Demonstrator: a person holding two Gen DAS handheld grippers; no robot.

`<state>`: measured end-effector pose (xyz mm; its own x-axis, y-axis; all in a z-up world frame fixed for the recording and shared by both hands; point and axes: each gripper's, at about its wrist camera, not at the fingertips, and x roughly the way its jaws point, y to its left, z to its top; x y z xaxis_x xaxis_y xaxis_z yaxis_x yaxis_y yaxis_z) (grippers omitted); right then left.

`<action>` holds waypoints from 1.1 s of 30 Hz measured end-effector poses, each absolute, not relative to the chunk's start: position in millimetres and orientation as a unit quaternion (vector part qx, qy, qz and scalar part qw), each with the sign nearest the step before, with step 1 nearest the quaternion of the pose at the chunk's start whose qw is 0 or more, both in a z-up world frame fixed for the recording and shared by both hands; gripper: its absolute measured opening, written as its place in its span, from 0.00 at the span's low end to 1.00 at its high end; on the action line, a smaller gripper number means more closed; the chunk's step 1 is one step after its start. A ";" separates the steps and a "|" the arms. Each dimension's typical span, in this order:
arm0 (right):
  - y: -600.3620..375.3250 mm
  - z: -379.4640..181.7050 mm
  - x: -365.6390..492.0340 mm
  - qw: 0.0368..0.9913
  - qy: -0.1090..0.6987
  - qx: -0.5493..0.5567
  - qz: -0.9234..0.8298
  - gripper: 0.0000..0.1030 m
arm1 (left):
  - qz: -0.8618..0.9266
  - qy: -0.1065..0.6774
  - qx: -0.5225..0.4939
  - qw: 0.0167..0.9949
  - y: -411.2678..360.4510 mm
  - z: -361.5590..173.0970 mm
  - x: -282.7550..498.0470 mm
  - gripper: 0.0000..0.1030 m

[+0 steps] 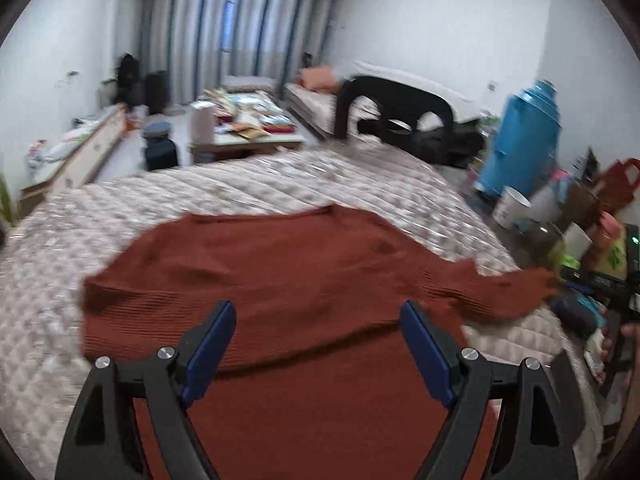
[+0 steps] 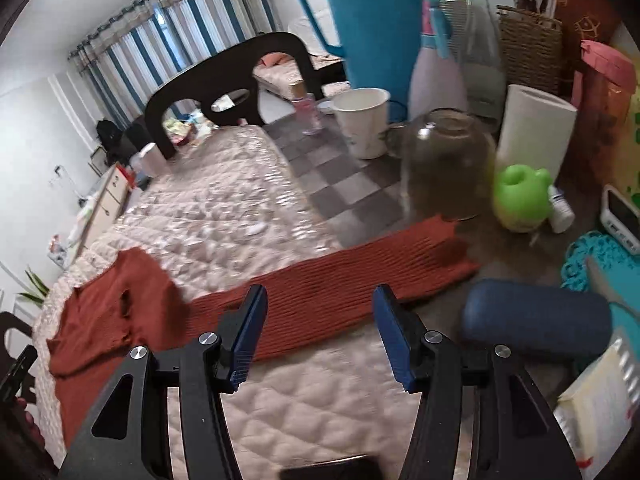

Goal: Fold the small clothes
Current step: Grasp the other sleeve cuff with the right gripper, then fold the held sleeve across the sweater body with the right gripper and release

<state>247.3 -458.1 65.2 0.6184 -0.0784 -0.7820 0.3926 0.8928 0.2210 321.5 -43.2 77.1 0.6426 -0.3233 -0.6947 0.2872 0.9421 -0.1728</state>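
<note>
Rust sweater (image 1: 288, 280) flat, sleeve (image 2: 340, 280) rightward

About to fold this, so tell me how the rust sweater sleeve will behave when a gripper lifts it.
The sleeve is ribbed knit lying flat and limp, so it will probably droop from one pinch. Its cuff lies close to the glass jar, so dragging might nudge that. The knit looks grippy, unlikely to slip on the quilt.
</note>
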 end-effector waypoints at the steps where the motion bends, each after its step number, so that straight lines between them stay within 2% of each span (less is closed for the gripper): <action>1: -463.0 64.6 249.9 0.878 0.420 0.180 -0.141 0.54 | -0.177 0.392 -0.020 0.902 -52.1 74.8 322.8 0.83; 19: -507.0 31.0 291.1 0.852 0.479 0.102 -0.184 0.54 | -0.280 0.446 0.001 0.850 -173.0 46.3 345.3 0.83; 21: -509.8 26.5 293.2 0.850 0.482 0.101 -0.188 0.45 | -0.282 0.449 0.009 0.848 -181.2 42.8 346.9 0.83; 26: -514.7 14.7 297.6 0.844 0.494 0.100 -0.185 0.41 | -0.280 0.462 0.022 0.841 -188.3 34.3 349.6 0.83; 31: -515.9 7.3 301.9 0.845 0.497 0.092 -0.178 0.31 | -0.274 0.466 0.031 0.841 -189.9 32.0 351.0 0.83; 33: -515.2 7.4 302.4 0.846 0.495 0.090 -0.176 0.24 | -0.272 0.467 0.031 0.841 -189.1 32.5 350.8 0.83</action>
